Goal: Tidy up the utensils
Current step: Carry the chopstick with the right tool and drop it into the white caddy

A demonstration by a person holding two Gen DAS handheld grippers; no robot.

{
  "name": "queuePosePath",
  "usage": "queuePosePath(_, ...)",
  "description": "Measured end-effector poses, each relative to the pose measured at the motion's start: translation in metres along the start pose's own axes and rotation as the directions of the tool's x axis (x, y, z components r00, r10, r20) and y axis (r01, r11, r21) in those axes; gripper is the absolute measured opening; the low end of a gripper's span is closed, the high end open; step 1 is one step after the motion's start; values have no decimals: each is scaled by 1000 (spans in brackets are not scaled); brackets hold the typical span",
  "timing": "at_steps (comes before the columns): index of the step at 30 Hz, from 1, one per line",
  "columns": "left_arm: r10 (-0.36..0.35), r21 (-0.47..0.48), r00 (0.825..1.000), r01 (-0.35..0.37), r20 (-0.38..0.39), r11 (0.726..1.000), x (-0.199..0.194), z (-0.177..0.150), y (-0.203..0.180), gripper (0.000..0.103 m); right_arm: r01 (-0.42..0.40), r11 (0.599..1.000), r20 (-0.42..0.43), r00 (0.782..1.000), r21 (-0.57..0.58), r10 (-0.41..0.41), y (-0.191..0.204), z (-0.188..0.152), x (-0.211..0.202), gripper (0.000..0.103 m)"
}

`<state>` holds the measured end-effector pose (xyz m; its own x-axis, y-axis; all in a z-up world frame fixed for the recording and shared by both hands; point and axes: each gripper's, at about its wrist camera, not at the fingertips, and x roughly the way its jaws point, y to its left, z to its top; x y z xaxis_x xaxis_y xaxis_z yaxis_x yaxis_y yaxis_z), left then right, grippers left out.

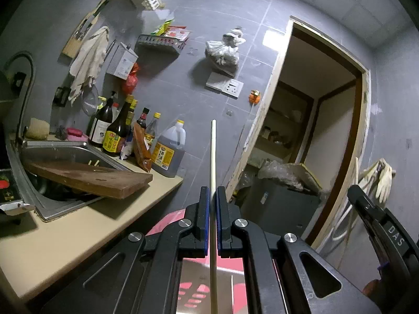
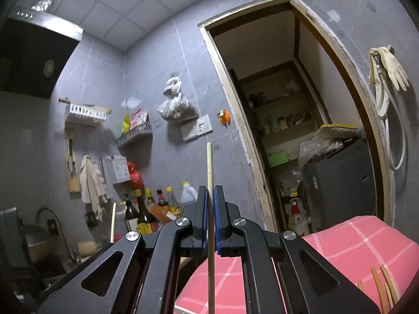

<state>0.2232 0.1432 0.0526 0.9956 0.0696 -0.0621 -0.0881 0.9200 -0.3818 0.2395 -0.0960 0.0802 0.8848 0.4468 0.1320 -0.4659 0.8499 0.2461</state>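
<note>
Grey-tiled kitchen wall [image 1: 235, 13] filling both views, open doorway [image 2: 288, 104] at 2 o'clock; pale surface [image 1: 78, 235] at 8 o'clock in the left wrist view, carrying a steel sink [image 1: 65, 151] bridged by a wooden cutting board [image 1: 89, 178] and a row of sauce bottles [image 1: 117, 130] at 9 o'clock. Pink checked cloth [image 2: 353, 248] at 4 o'clock in the right wrist view, brown chopsticks [image 2: 385, 285] poking up at its lower right edge. Left gripper [image 1: 212, 191] raised, jaws nearly closed on a pale chopstick [image 1: 213, 151] pointing to 12 o'clock. Right gripper [image 2: 211, 191] likewise raised, jaws pinched almost together around a second pale chopstick [image 2: 210, 167], also upright. Likely step: pairing the two sticks and carrying them to a holder, not identifiable here. Best done with both sticks kept vertical and parallel, grip firm to prevent twisting or sliding, tips aligned before lowering, descent slow and straight. Risk, as a judgement: thin round sticks rolling between the pads if the squeeze eases.
</note>
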Motion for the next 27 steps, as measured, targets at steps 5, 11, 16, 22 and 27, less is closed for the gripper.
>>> queuePosePath(5, -3, 66, 1000, 4, -17, 998, -6, -10, -10, 3, -12, 1000, -44, 999, -24, 11, 4, -7, -3, 3)
queuePosePath(11, 7, 92, 997, 0, -81, 996, -3, -19, -10, 3, -22, 999, -101, 995, -35, 18, 5, -14, -6, 3)
queuePosePath(16, -6, 86, 991, 18, -132, 996, -4, -23, -7, 4, -24, 999, -142, 990, -41, 18, 5, -18, -8, 4)
queuePosePath(22, -26, 76, 982, 41, -187, 996, -5, -26, -6, 4, -20, 999, -187, 982, -40, 12, 3, -21, -10, 4)
queuePosePath(27, -44, 64, 979, 58, -199, 996, -12, -24, -6, 14, -18, 999, -201, 979, -41, 10, 2, -19, -14, 11)
